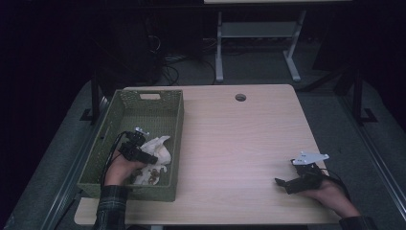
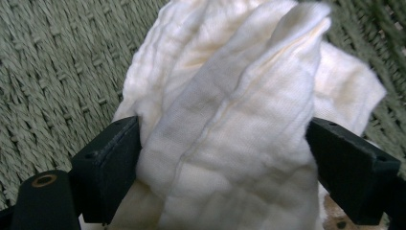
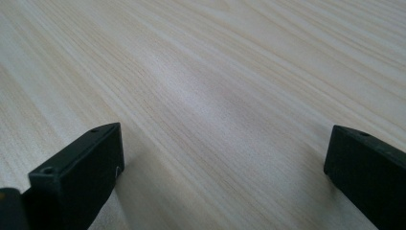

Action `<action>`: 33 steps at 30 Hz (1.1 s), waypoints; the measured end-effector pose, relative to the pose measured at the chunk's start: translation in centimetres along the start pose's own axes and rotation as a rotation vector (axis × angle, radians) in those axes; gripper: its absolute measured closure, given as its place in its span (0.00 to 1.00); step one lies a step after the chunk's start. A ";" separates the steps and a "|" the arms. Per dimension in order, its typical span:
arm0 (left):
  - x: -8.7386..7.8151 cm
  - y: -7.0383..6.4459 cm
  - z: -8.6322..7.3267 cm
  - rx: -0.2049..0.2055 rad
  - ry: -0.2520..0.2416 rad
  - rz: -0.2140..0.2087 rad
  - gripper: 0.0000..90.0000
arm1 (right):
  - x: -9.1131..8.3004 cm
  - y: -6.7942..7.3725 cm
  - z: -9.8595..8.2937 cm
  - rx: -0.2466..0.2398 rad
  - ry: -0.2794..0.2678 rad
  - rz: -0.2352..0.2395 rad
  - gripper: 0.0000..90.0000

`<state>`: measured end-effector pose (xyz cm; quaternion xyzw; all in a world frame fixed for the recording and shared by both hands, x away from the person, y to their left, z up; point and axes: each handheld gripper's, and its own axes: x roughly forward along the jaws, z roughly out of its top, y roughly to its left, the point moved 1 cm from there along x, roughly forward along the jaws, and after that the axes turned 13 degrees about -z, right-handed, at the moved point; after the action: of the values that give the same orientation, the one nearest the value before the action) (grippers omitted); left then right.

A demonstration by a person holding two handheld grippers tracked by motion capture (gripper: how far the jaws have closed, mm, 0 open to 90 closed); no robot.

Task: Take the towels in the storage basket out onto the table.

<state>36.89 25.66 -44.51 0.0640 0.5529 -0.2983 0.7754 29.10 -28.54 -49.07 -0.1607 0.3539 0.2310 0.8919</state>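
While dark floor surrounds the pale wooden desk (image 1: 230, 143), the left gripper (image 1: 152, 158) pinches a white cloth (image 2: 230, 134) inside the green basket (image 1: 174, 120); the right gripper (image 1: 282, 183) rests spread, and the basket's lower contents are hard to make out.

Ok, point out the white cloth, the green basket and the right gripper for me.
white cloth (image 2: 230, 129), left gripper view, its bunched middle between the jaws.
green basket (image 1: 125, 111), high view, bare woven floor near the far wall.
right gripper (image 1: 283, 183), high view, between its fingertips.

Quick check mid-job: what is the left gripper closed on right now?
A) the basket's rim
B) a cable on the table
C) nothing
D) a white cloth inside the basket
D: the left gripper has its fingers pressed against both sides of the white cloth, over the woven green basket.
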 end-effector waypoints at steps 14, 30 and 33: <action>-0.7 -0.2 0.1 -0.034 0.046 0.009 0.68 | 0.0 0.0 0.0 0.000 0.000 0.000 0.00; -3.2 -0.9 0.0 0.011 -0.147 -0.053 0.82 | 0.0 0.0 0.0 0.002 0.000 0.000 0.00; -3.5 -1.0 0.1 0.029 -0.172 -0.055 0.82 | 0.0 0.0 0.0 0.002 0.000 0.000 0.00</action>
<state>35.68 26.21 -41.10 0.0341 0.4817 -0.3318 0.8104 29.11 -28.54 -49.06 -0.1600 0.3542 0.2305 0.8921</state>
